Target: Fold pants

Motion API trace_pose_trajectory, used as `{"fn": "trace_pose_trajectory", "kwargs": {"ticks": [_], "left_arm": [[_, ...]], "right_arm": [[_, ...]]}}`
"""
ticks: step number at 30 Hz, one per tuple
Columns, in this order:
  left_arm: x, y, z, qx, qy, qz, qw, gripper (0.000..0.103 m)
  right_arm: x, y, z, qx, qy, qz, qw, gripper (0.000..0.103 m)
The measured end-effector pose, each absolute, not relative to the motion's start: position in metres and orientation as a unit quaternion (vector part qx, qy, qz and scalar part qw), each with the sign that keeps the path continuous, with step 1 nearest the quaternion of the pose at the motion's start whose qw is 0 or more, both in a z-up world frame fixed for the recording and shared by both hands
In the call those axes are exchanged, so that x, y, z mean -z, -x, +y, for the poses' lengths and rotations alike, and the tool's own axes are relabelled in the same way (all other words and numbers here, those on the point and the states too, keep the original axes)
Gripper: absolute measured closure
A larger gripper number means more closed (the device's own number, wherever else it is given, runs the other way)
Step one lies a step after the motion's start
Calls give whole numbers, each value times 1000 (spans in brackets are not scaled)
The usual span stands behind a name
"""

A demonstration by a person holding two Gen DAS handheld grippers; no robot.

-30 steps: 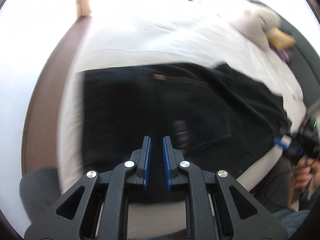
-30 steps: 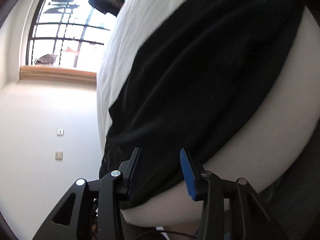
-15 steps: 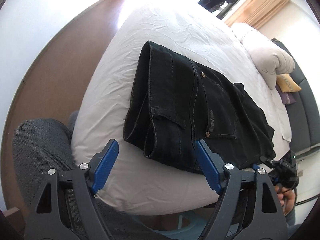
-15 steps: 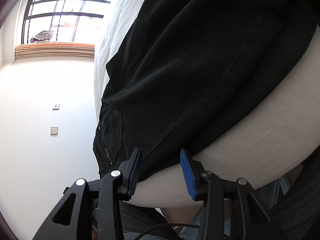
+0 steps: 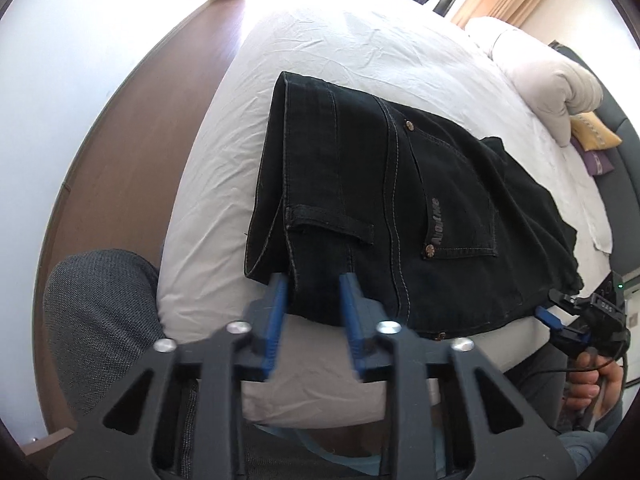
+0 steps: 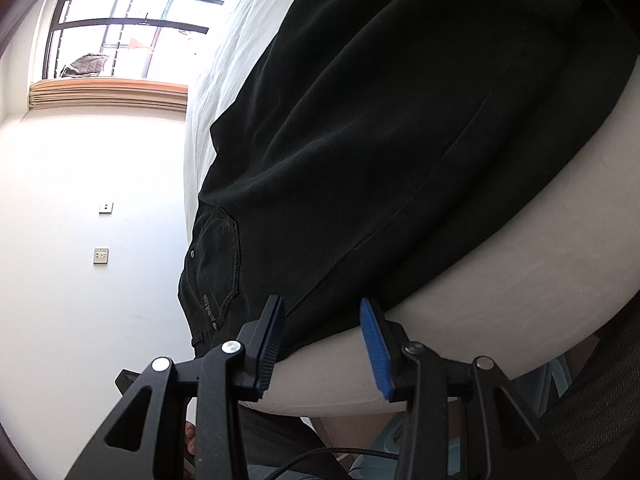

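Note:
Black jeans [image 5: 384, 208] lie folded on the white bed [image 5: 328, 60], waistband at the left, back pocket up. My left gripper [image 5: 314, 300] is open, its blue pads either side of the near waistband corner of the jeans. My right gripper [image 6: 320, 328] is open at the near edge of the jeans [image 6: 400, 140], over the mattress edge [image 6: 520, 280]; it also shows at the right of the left wrist view [image 5: 560, 320], by the leg end of the fold.
A rolled white duvet [image 5: 548, 76] and yellow and purple cushions [image 5: 592, 136] lie at the bed's far right. Brown floor [image 5: 132, 132] runs along the left. The person's grey-clad knee [image 5: 100, 320] is beside the bed corner. A window [image 6: 128, 20] and wall sockets [image 6: 101, 256] are beyond.
My left gripper opened wide, then narrowed and moved in to the near waistband corner. My right gripper stays open at the jeans' near edge and has barely shifted.

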State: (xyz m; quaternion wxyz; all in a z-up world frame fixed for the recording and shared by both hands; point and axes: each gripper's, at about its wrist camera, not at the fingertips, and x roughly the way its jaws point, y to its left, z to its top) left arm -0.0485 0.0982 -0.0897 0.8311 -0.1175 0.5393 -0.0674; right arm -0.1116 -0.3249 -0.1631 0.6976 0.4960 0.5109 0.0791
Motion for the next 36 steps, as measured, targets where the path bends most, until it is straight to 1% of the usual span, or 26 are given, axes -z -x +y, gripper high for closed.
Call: {"fn": "trace_pose_trajectory", "kwargs": {"ticks": [2, 7, 10, 15, 21, 25, 32, 34, 36], "left_arm": [[87, 47, 97, 61, 105, 539, 833, 102], [74, 45, 92, 69, 73, 526, 845, 102], [71, 39, 99, 54, 62, 517, 852, 102], [69, 29, 119, 40, 47, 512, 857, 102], [99, 26, 107, 70, -6, 536, 842, 102], [94, 32, 117, 59, 9, 521, 852, 101], [95, 44, 109, 55, -37, 504, 861, 101], [96, 47, 105, 54, -45, 500, 863, 101], [96, 50, 102, 55, -47, 501, 862, 101]], "right_arm": [[162, 113, -326, -80, -495, 510, 699, 59], [158, 112, -328, -77, -484, 504, 711, 60], [156, 113, -328, -78, -477, 504, 716, 62], [155, 116, -332, -79, -471, 503, 720, 62], [161, 119, -335, -77, -468, 511, 717, 62], [146, 120, -343, -73, -449, 505, 734, 62], [112, 106, -371, -56, -418, 464, 779, 62], [116, 99, -374, -57, -422, 459, 780, 61], [129, 97, -376, -47, -424, 471, 772, 61]]}}
